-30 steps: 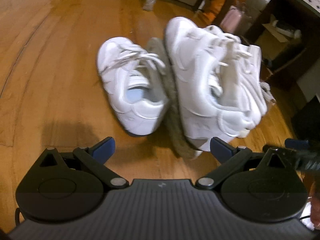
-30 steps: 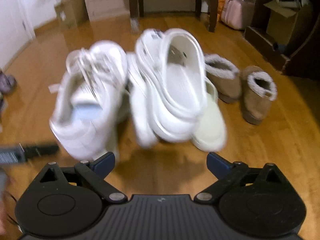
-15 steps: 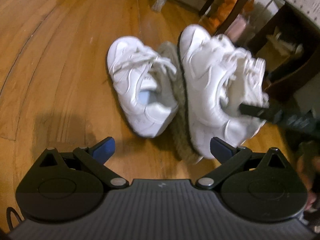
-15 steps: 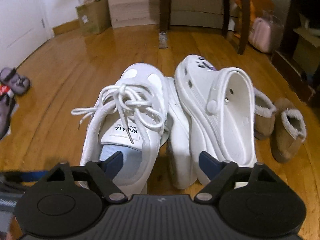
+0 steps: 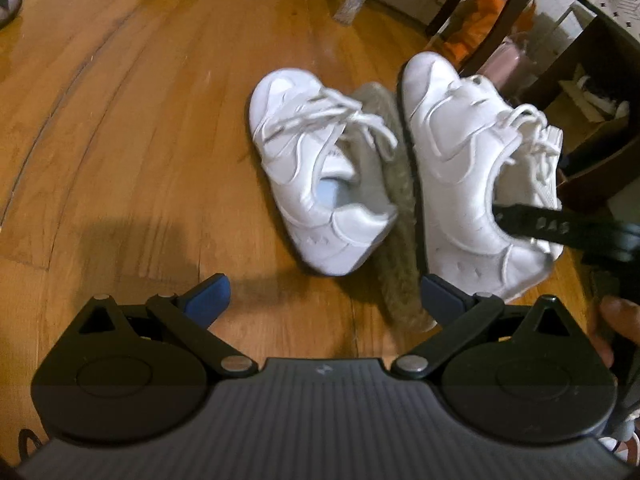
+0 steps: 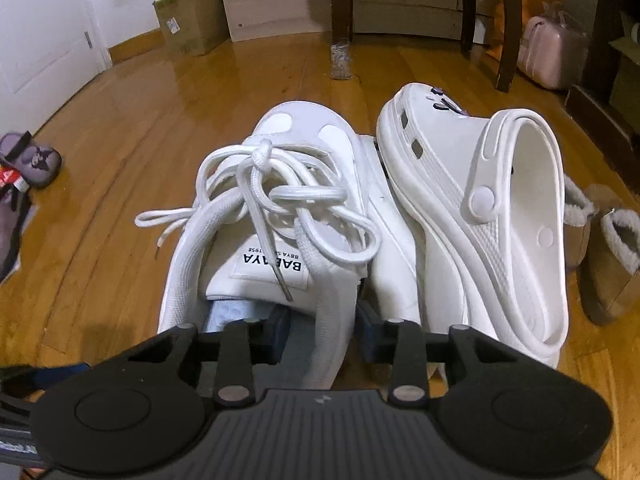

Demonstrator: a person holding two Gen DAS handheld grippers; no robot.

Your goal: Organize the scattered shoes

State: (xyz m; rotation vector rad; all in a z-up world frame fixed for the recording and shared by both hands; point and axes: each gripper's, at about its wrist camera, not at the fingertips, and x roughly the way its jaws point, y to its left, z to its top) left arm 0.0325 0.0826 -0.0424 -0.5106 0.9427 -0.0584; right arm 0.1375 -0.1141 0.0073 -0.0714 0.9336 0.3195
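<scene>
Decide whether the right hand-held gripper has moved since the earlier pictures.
Yes. The right hand-held gripper has come forward to the sneaker; its closing jaws now straddle the collar, and the floor gap is gone.

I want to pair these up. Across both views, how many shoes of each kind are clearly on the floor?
White sneakers: 2
White clogs: 1
Tan fleece slippers: 2
Purple shoes: 1
Total: 6, counting only what is clear.
</scene>
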